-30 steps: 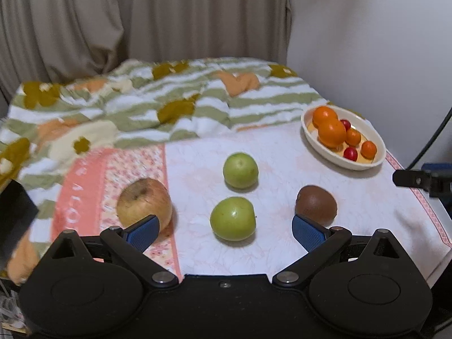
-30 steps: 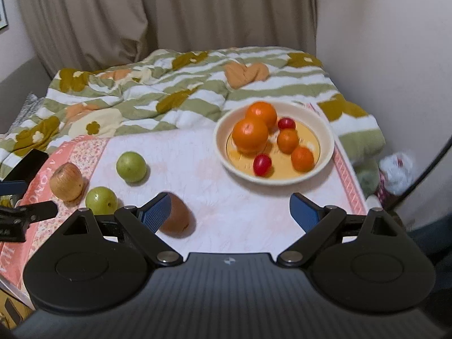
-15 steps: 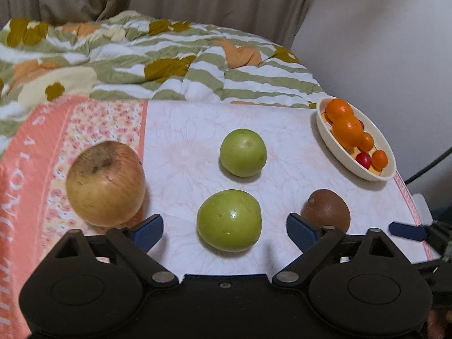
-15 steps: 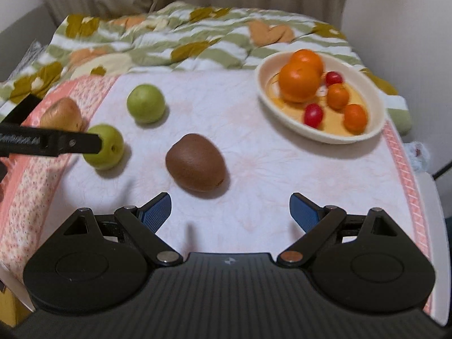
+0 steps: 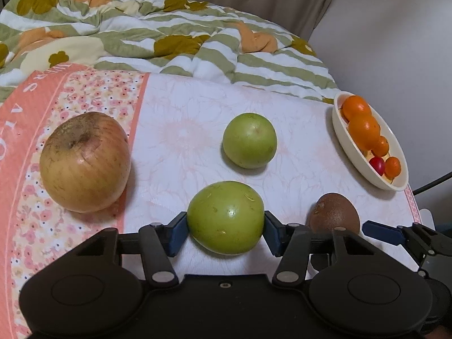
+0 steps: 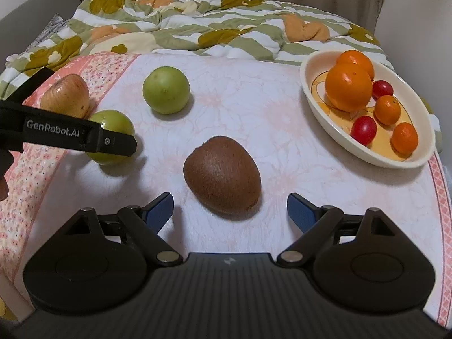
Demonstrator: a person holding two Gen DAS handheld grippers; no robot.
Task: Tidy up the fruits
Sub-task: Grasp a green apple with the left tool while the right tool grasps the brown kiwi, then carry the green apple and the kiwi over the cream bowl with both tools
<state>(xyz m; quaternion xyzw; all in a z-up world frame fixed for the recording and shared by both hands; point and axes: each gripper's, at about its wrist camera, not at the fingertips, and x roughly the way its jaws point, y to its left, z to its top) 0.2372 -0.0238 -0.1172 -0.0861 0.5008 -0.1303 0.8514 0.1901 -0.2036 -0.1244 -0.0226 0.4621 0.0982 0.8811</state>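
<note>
My left gripper is shut on the near green apple, its blue pads against both sides; the apple rests on the tablecloth. It also shows in the right wrist view behind the left gripper's finger. A second green apple lies farther back. A large russet apple lies at the left. My right gripper is open, its jaws on either side of the brown kiwi without touching it.
A cream oval bowl with oranges and small red tomatoes stands at the right, near the table's edge. A rumpled green-striped blanket lies behind the table. A wall is at the right.
Both grippers moved forward and down toward the table. The left jaws closed onto the near green apple. The right gripper came up to the kiwi and stayed open.
</note>
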